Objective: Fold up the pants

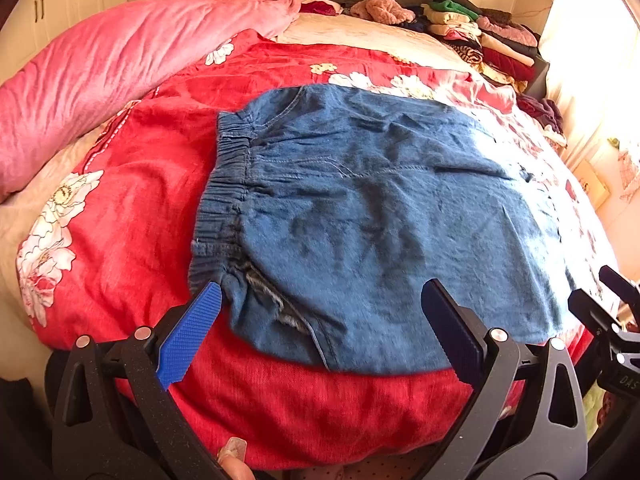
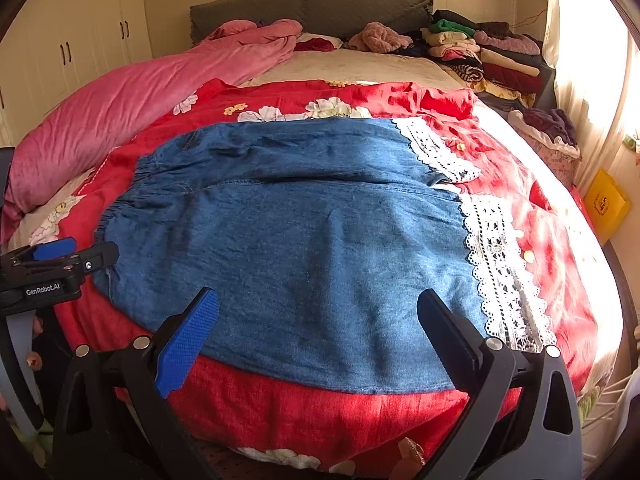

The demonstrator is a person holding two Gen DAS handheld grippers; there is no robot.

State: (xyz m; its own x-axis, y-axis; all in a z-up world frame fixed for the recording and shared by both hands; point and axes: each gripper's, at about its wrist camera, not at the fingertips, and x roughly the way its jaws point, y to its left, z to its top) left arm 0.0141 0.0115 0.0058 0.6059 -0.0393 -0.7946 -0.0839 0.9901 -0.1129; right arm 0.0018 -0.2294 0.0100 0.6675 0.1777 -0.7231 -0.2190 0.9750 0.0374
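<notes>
Bedroom setting: a wide bed with a red floral bedspread [image 2: 320,412] carries the work. A rolled pink plush quilt [image 2: 132,108] lies along its left edge, stacked folded clothes [image 2: 480,50] fill the far right corner, and a grey padded headboard [image 2: 312,10] stands behind.

The blue denim pants with white lace hem trim [image 2: 304,236] lie flat across the near half of the bed, running crosswise. The gathered elastic waistband [image 1: 224,200] points toward the left edge; the lace cuffs [image 2: 496,264] point toward the right edge. The two legs lie one beside the other, the farther leg closer to the headboard.

Left gripper [image 1: 320,328]: fingers spread wide, holding nothing, hovering over the near waistband corner. Right gripper [image 2: 316,336]: fingers spread wide, holding nothing, poised over the near edge of the nearer leg.

Judgement: no fold has begun and a first grasp is due. To do it well, each gripper should pinch only the pants fabric at the near edge, clear of the bedspread, one near the waistband and one near the cuff. Lifting both evenly would keep the edge straight and carry the nearer leg onto the farther one with seams aligned.

Legible writing: "GenRobot.AI" on the left gripper body in the right wrist view; partial "DAS" on the right gripper body in the left wrist view. A yellow bag [image 2: 606,202] beyond the right edge bears unreadable print.
</notes>
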